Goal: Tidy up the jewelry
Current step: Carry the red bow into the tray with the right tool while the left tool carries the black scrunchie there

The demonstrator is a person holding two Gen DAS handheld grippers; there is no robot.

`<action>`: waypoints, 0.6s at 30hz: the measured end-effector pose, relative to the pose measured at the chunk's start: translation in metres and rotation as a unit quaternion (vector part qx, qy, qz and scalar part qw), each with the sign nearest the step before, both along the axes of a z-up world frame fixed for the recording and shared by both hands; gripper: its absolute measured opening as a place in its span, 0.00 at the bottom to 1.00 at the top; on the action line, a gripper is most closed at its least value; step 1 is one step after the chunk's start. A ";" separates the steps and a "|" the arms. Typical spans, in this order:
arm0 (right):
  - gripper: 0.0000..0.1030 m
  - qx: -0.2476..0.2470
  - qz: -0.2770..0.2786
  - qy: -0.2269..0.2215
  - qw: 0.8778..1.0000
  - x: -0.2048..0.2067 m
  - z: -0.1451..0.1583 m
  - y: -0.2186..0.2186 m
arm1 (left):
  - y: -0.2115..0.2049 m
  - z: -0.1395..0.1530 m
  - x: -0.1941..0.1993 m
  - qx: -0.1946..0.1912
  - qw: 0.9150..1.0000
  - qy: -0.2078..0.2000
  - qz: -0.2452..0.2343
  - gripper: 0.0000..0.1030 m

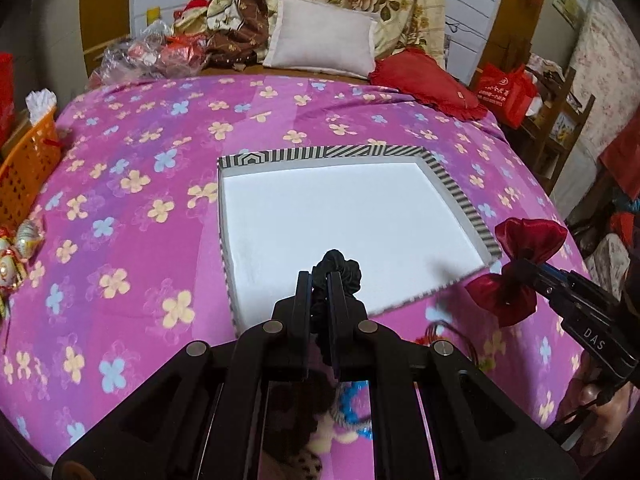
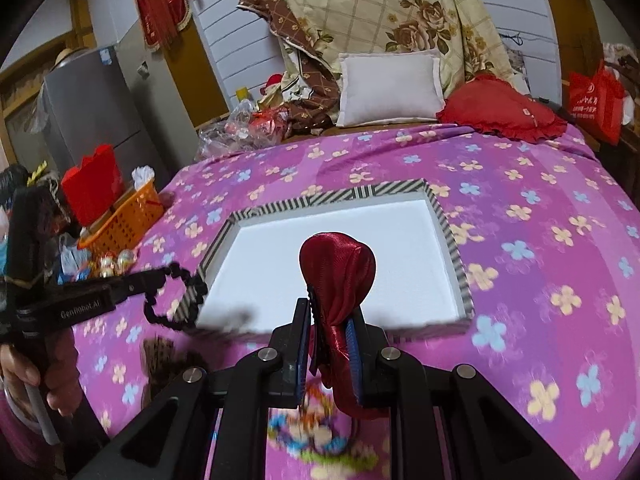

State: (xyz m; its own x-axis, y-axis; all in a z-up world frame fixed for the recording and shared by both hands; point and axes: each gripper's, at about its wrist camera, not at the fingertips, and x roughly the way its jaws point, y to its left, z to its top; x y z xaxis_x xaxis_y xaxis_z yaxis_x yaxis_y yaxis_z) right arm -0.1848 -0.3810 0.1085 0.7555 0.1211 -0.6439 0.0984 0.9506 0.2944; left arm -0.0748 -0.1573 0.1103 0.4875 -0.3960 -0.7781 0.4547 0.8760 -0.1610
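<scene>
A shallow white tray with a black-and-white striped rim [image 1: 456,196] [image 2: 450,240] lies on the pink flowered bedspread. My left gripper [image 1: 320,280] is shut on a black scrunchie [image 1: 340,270] and holds it over the tray's near edge; from the right wrist view the gripper [image 2: 160,276] and the scrunchie [image 2: 176,300] hang at the tray's left corner. My right gripper [image 2: 332,312] is shut on a dark red satin bow [image 2: 340,268] above the tray's near edge; in the left wrist view the gripper [image 1: 528,270] holds the bow [image 1: 520,264] by the tray's right corner.
An orange basket [image 1: 28,164] [image 2: 128,216] stands at the bed's left edge with small trinkets [image 1: 20,248] beside it. Pillows, a red cushion [image 1: 428,80] and bags pile at the headboard. More hair accessories, blurred, lie below the grippers [image 2: 312,432].
</scene>
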 end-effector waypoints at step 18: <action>0.16 0.072 -0.060 0.069 0.993 0.084 -0.076 -0.057 | -0.005 -0.065 0.054 0.038 0.996 0.065 0.040 0.06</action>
